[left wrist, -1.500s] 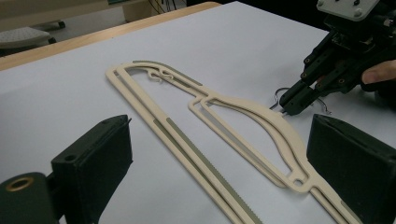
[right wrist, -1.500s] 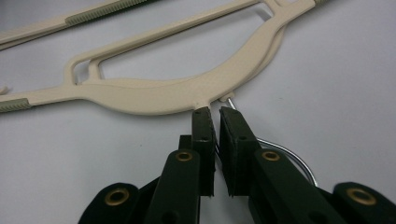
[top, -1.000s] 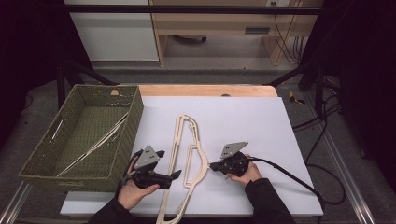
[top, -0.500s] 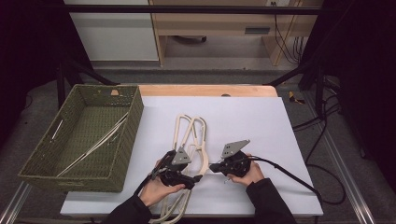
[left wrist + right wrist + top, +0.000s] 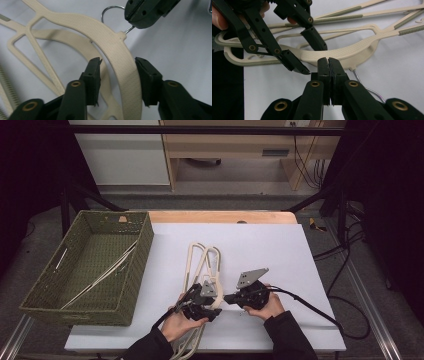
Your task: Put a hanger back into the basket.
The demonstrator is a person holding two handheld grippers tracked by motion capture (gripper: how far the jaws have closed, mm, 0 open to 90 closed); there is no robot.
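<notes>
Black left gripper: sat nearest, low on the table, in the person's left hand; its jaws had just been closing, the hanger's curved top between them.
Left grip: in the left gripper view, the right pad lay against the cream band, while the left pad stood a little clear of it, so the hanger was not clamped.
Right gripper: just beside the left one, in the right hand; the right gripper view showed its jaws pressed flat together.
Right hold: whether they pinched the metal hook where it met the hanger's neck could not be told.
Cream hanger: lay on the white table between the two grippers, over a second hanger of the same make, their long arms reaching away up the table.
Green woven basket: well apart at the left edge, with pale rods lying slantwise inside.
Wooden furniture: farthest off, past the table.
</notes>
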